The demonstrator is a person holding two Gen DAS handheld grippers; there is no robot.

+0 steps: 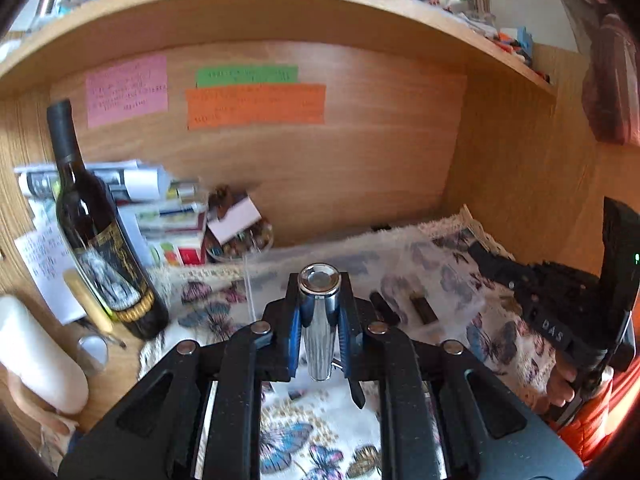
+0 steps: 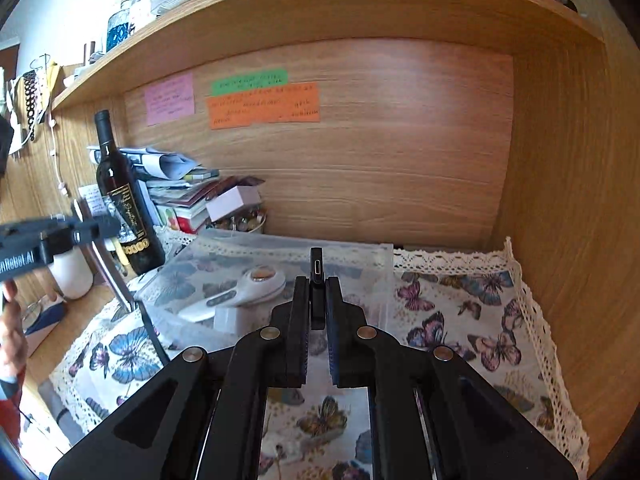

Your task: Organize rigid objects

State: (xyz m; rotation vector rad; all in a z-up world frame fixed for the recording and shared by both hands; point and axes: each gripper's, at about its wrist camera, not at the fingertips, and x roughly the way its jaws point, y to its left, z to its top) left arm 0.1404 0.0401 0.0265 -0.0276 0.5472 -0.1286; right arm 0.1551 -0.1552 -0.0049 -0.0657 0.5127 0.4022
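My left gripper (image 1: pixel 319 312) is shut on a shiny chrome cylinder (image 1: pixel 318 320), like a metal cap, held above the butterfly cloth (image 1: pixel 500 340). My right gripper (image 2: pixel 317 296) is shut on a small black USB-type adapter (image 2: pixel 316 280), held over the near edge of a clear plastic box (image 2: pixel 376 264). The box holds a white handheld device (image 2: pixel 244 288) and a white block (image 2: pixel 232 318). Two small dark sticks (image 1: pixel 422 308) lie on the cloth in the left wrist view. The right gripper's body (image 1: pixel 560 300) shows at the right of the left wrist view.
A dark wine bottle (image 2: pixel 124 200) stands at the left beside stacked books and papers (image 2: pixel 180 188) and a bowl of small items (image 2: pixel 240 220). A white bottle (image 1: pixel 36 356) sits at far left. Wooden walls and a shelf (image 2: pixel 320 4) enclose the desk nook.
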